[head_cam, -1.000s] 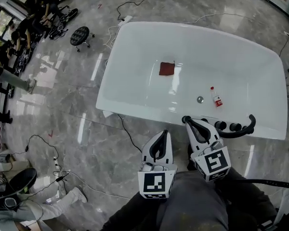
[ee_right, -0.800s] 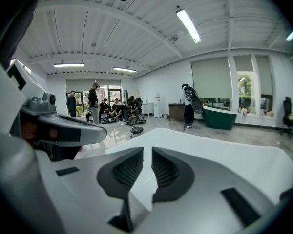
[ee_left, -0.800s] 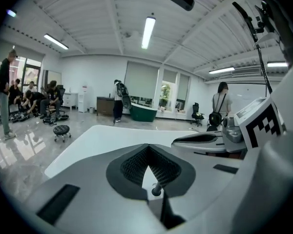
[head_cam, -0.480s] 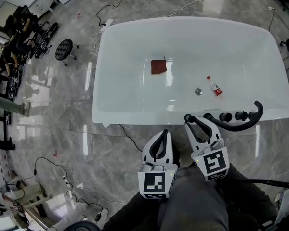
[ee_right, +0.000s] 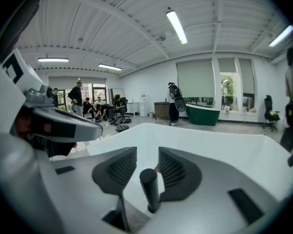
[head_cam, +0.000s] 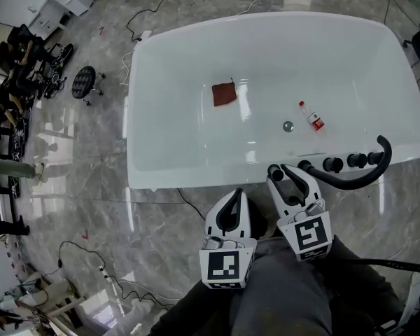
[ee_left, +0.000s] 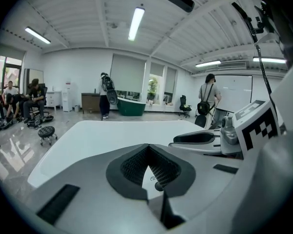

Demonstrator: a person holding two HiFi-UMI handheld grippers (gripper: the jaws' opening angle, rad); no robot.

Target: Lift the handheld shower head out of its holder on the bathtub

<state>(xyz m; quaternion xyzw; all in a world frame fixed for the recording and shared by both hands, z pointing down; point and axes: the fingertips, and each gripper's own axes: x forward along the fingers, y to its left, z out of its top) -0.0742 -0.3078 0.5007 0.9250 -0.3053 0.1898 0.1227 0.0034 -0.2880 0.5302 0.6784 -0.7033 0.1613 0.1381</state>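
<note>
The white bathtub lies ahead of me, with black fittings on its near rim. The black stick-shaped shower head stands upright in its holder there, and a black hose curves off to the right. My right gripper is at that rim. Its jaws have just been opening, and they now stand open with the shower head between the pads, untouched. My left gripper hangs left of it, short of the rim, shut and empty. In the left gripper view its jaws meet at the tips.
A red cloth, a small bottle and the drain lie in the tub. Three black knobs sit right of the holder. Cables run over the marble floor, a stool stands at the left, and people stand across the room.
The right gripper's jaws have spread apart around the black shower head. Both grippers have sunk a little, and the tub has shifted left in the head view.
</note>
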